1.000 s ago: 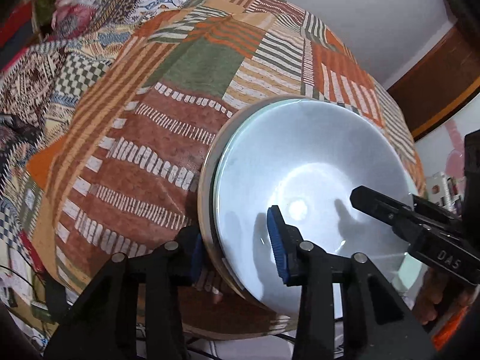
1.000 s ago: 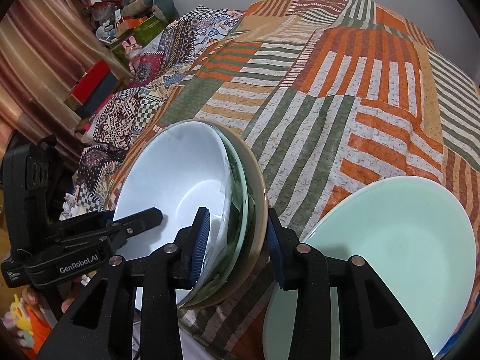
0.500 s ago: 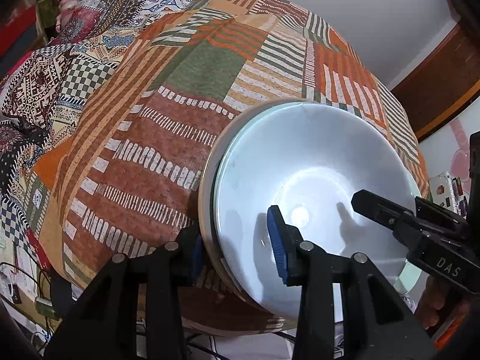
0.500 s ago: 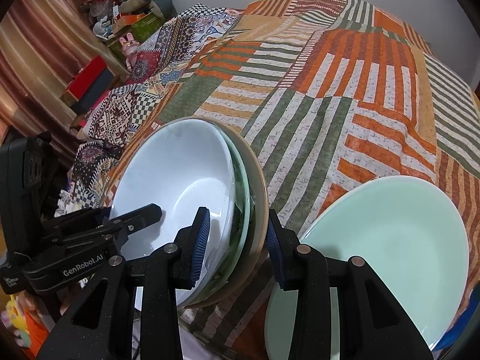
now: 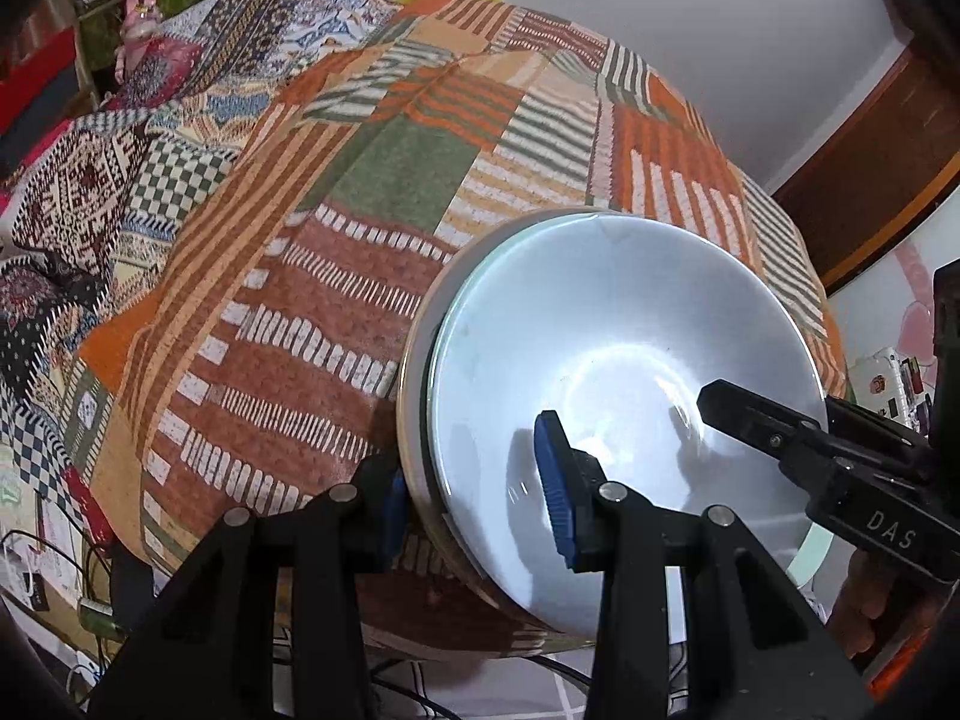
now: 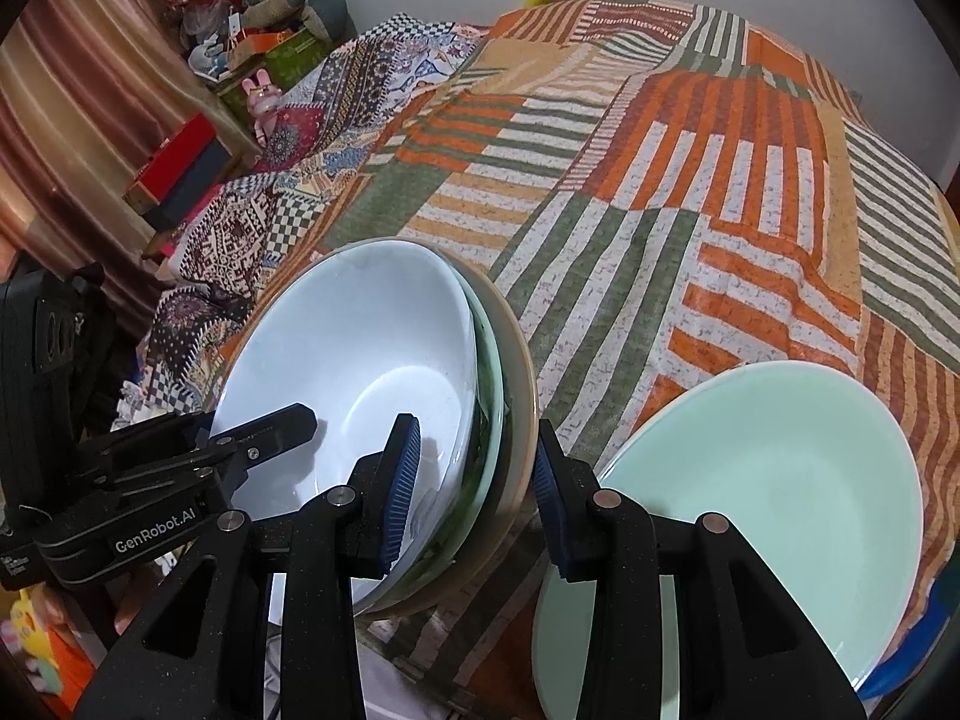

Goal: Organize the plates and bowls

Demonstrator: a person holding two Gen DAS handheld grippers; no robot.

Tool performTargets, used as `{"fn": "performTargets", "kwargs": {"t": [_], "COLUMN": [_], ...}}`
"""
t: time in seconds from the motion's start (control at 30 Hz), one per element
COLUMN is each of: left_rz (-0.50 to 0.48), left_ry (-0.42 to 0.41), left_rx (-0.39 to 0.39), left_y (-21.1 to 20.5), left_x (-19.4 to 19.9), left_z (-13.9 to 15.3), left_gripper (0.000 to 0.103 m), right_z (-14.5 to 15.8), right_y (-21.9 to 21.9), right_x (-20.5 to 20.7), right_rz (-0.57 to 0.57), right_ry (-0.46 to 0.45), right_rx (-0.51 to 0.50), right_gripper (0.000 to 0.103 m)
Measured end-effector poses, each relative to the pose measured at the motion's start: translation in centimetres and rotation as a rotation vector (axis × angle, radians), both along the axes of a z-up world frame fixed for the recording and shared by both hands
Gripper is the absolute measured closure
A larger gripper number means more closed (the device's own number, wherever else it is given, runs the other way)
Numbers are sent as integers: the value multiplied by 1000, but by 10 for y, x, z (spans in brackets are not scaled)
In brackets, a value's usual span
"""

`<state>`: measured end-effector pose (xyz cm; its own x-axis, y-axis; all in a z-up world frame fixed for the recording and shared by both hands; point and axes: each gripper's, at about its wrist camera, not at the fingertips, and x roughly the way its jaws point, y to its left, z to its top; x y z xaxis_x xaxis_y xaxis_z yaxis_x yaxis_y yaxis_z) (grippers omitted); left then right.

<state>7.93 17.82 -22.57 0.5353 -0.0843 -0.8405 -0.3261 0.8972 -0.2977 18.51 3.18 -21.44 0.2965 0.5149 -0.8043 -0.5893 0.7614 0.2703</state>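
A nested stack of bowls, pale blue bowl (image 5: 624, 360) on top, sits near the front edge of a patchwork bedspread (image 5: 336, 276). It also shows in the right wrist view (image 6: 360, 372), with a green and a beige bowl under it. My left gripper (image 5: 474, 498) straddles the stack's left rim, one finger inside, one outside. My right gripper (image 6: 474, 498) straddles its right rim the same way. Both look clamped on the stack. A mint green plate (image 6: 774, 492) lies just right of the stack.
The bedspread (image 6: 690, 192) stretches away behind the dishes. Boxes and toys (image 6: 252, 78) are piled at the far left by a curtain. Cables (image 5: 48, 564) hang below the bed's front edge. A blue object (image 6: 906, 660) peeks from under the mint plate.
The bowl stack, held in both grippers, has shifted slightly; the view of the bed has moved a little. The grips look unchanged.
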Motion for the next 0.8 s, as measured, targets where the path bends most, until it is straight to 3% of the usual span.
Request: {"fn": "performTargets", "kwargs": {"t": [0.8], "left_rz": [-68], "left_ry": [-159], "left_rx": [65], "left_y": [-45], "left_x": [-3], "left_z": [77], "left_gripper": [65], "right_z": [52], "right_y": [-54], "right_x": [-13], "right_rz": [-87], "right_ry": [-91], "right_rx": [127], "right_gripper": [69]}}
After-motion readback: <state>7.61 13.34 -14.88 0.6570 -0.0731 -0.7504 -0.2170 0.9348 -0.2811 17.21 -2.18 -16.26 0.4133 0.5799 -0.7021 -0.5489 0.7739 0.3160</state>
